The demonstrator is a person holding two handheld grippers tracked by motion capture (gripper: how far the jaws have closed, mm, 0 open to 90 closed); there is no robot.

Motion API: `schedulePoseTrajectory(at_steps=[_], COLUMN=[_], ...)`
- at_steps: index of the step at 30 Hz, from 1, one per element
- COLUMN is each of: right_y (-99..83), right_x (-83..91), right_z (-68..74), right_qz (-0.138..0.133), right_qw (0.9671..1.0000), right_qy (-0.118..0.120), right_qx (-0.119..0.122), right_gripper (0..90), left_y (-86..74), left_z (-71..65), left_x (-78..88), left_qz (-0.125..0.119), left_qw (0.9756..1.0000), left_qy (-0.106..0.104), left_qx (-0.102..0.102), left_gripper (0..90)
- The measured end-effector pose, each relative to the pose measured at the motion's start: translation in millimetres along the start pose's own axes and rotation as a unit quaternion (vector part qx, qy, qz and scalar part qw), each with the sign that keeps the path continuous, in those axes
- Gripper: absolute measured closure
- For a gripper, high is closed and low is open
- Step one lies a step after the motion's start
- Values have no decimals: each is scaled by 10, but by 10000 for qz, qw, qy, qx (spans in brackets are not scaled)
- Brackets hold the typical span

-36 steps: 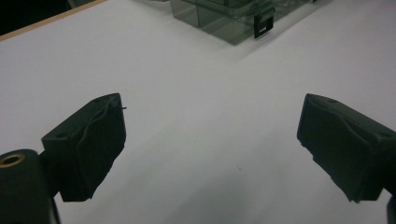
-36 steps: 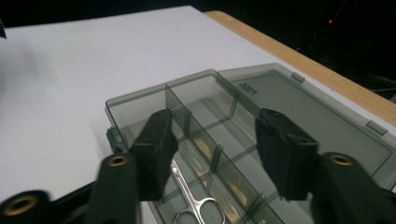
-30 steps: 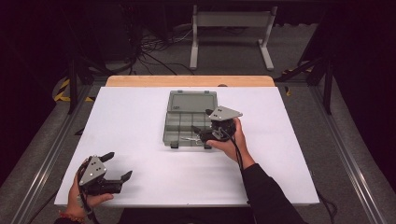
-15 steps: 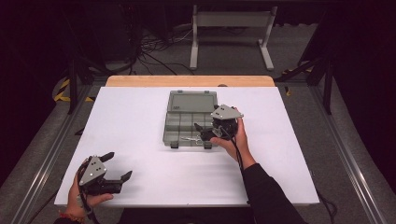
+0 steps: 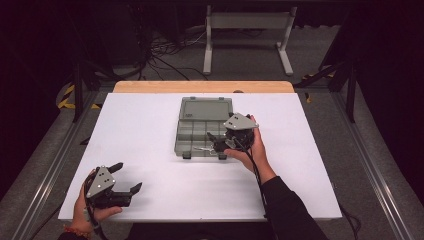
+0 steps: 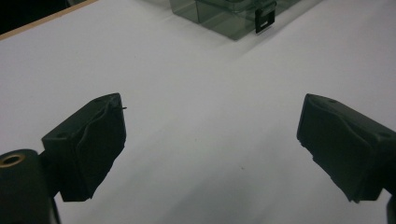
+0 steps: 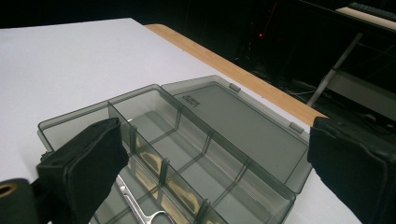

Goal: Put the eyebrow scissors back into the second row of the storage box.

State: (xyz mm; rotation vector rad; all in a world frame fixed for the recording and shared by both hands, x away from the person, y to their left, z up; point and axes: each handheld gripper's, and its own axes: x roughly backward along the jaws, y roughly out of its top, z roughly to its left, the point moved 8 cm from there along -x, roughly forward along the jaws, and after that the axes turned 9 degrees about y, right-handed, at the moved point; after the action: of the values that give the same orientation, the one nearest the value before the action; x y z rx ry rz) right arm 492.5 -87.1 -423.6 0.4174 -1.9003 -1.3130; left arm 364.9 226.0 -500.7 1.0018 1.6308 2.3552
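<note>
Grey see-through box point(image 5: 202, 131) near the middle of the white table point(image 5: 140, 125), lid thrown back flat toward the far edge, dividers splitting the tray into several compartments. Inside, in a near compartment, a slim metal tool point(image 7: 140, 205), shiny, with a looped end; in the high view just a pale glint point(image 5: 204, 148) beside the jaws. Other compartments apparently bare, though the smoky plastic makes that hard to settle.

Right gripper point(image 5: 216, 141) over the near right corner of the box, jaws wide apart, nothing between them, aimed down into the tray toward the metal tool. Right hand point(image 5: 248, 145) wrapped around its body. From its own camera, jaws framing the open tray on either side, not touching the plastic.

Left gripper point(image 5: 125, 179) well apart, at the near left corner of the table, jaws also spread and empty, held in the left hand point(image 5: 92, 207). Ahead of it plain white surface, with a corner of the box and a black latch point(image 6: 265, 18) at the top.

Probably early going: lid already up, the tool neither grasped nor lifted, the pick or tidy-up inside yet to come.

Table white, matte, with a wooden strip point(image 5: 200, 86) along the far edge. Beyond, a dark room, cables on the floor point(image 5: 165, 50), a pale metal stand point(image 5: 247, 30).
</note>
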Motion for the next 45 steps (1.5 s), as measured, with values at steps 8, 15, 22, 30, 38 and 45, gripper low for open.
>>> schedulePoseTrajectory(at_steps=[8,15,22,30,38,45], right_y=[37,36,34,32,64,25], right_x=[95,167,264,350,390,435], right_z=[27,21,-7,-35,-9,14], right_qz=[31,77,95,104,63,149], right_qw=[9999,9998,9998,9995,9991,9988], right_qy=[-2,-62,-111,-156,-171,-153], right_qx=[142,168,162,255,383,430], right_gripper=[48,48,52,52,57,57], left_y=[1,-1,2,3,4,7], left_z=[4,-7,-9,-15,-7,-12], left_x=[3,9,9,0,8,8], left_qz=[2,7,0,0,-1,-8], left_qw=[10000,10000,10000,10000,10000,10000], left_qy=[16,-5,-7,-19,10,-1], left_qx=[-28,-11,-11,-23,-19,-6], left_gripper=[88,88,88,87,85,85])
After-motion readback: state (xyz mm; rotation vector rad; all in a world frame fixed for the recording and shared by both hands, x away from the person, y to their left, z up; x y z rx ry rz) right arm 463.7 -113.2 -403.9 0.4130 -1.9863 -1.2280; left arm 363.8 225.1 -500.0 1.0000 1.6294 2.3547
